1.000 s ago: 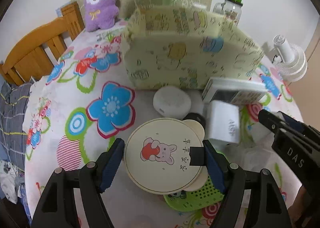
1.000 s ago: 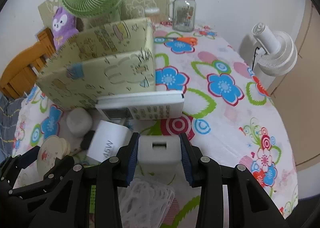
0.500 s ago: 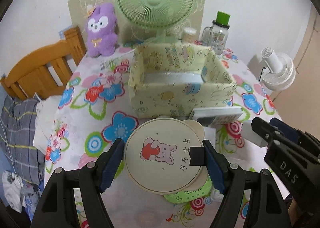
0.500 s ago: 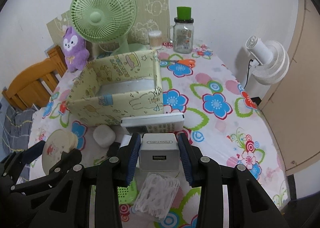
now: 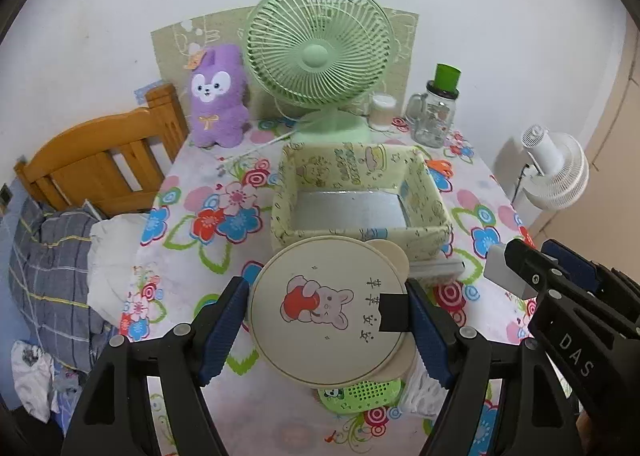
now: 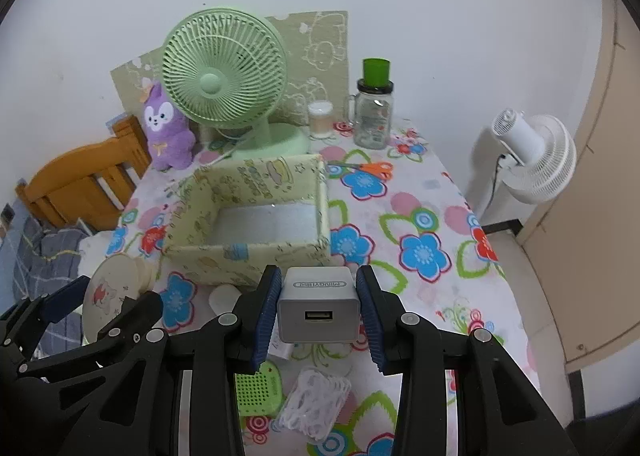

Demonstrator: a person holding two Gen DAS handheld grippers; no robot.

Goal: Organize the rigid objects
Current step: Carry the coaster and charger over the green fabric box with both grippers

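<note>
Your left tool [image 5: 328, 318] is clamped on the round cream mirror [image 5: 326, 308] with the bunny print, one pad on each side of its rim. It's held clear above the table [image 5: 192, 192], just in front of the near wall of the yellow storage box [image 5: 360, 192].

Your right tool [image 6: 318, 306] is clamped on the white USB charger [image 6: 318, 306], port facing the camera, both pads flat on its sides. Also off the table, near the front edge of the same box.

The box is open-topped, nothing visible inside but its pale floor.

On the table under the tools: green perforated gadget [image 6: 256, 388], white mesh packet [image 6: 314, 402], a small white round item [image 6: 224, 296], and a white remote [image 5: 438, 268] against the box front, mostly hidden.

Behind the box: green fan [image 5: 320, 56], purple plush [image 5: 216, 96], glass jar with green lid [image 5: 436, 112].
</note>
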